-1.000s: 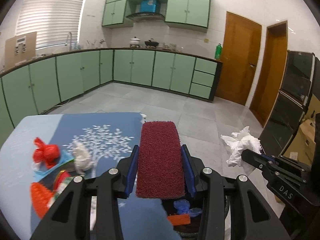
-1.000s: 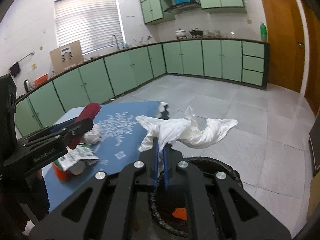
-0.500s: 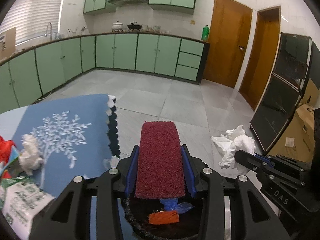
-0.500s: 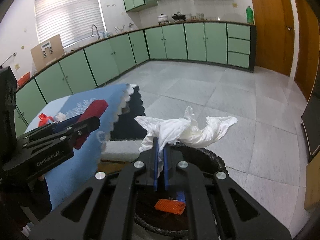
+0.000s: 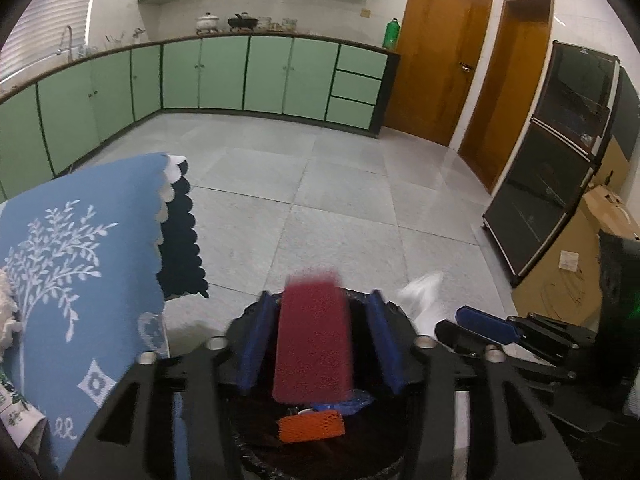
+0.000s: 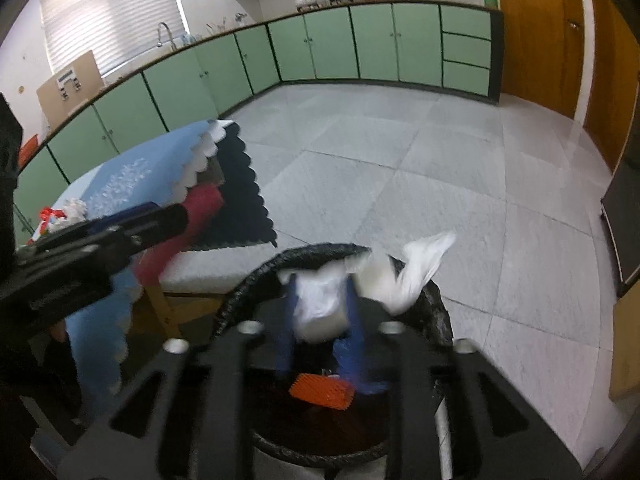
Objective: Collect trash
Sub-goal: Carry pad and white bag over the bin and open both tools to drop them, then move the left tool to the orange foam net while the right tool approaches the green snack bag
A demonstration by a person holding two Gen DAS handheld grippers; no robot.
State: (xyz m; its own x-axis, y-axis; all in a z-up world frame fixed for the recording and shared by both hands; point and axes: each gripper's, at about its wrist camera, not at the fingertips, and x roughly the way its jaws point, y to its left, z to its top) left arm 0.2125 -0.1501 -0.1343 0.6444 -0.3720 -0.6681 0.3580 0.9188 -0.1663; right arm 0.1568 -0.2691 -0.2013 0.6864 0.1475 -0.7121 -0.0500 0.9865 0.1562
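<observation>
Both tongs are opening over the round black trash bin (image 5: 256,312) at lower centre. Left tongs (image 5: 316,340) release a blurred dark-red scouring pad (image 5: 314,340); right tongs (image 6: 320,312) release a crumpled white tissue (image 6: 320,300), pads clear of both.

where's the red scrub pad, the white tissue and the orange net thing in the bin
red scrub pad (image 5: 314,340), left wrist view, middle of its flat face
white tissue (image 6: 320,306), right wrist view, bunched part between the blue pads
orange net (image 6: 322,392), right wrist view, middle of its mesh, inside the bin
</observation>
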